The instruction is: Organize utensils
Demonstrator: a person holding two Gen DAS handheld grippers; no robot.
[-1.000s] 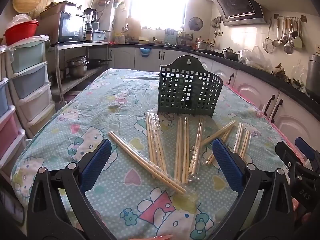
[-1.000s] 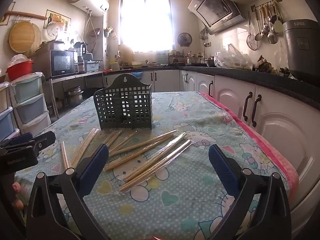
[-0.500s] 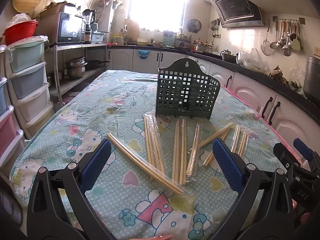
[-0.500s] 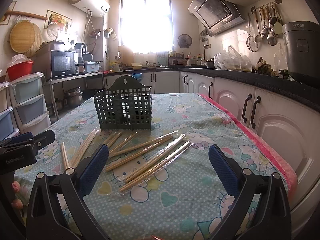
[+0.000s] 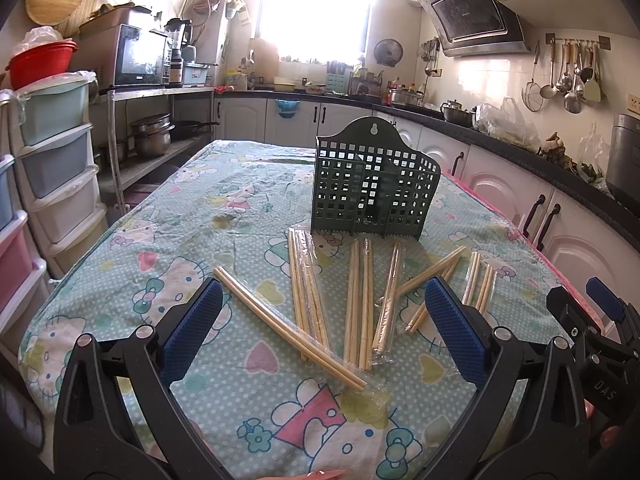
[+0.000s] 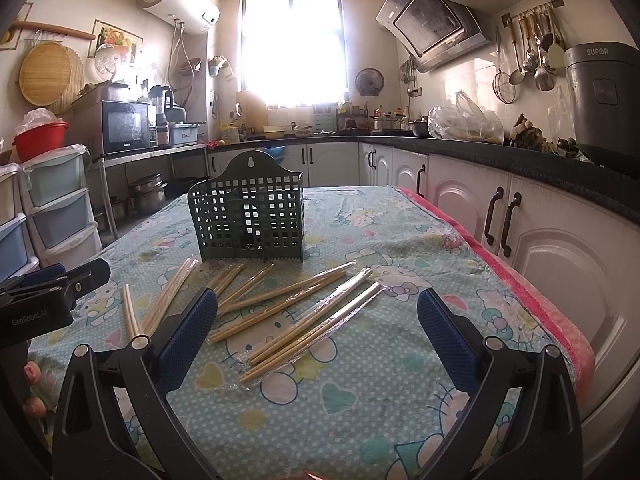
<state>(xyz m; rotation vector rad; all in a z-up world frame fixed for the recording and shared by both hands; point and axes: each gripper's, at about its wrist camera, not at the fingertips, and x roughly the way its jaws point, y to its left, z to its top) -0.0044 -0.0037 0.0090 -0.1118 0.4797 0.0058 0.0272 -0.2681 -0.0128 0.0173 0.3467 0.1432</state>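
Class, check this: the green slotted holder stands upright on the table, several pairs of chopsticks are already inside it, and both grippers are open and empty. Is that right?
One detail is wrong. The holder is empty; the chopsticks all lie on the table in front of it, as the left wrist view shows. The rest stands: the holder is upright, and the left gripper and right gripper are open and empty.
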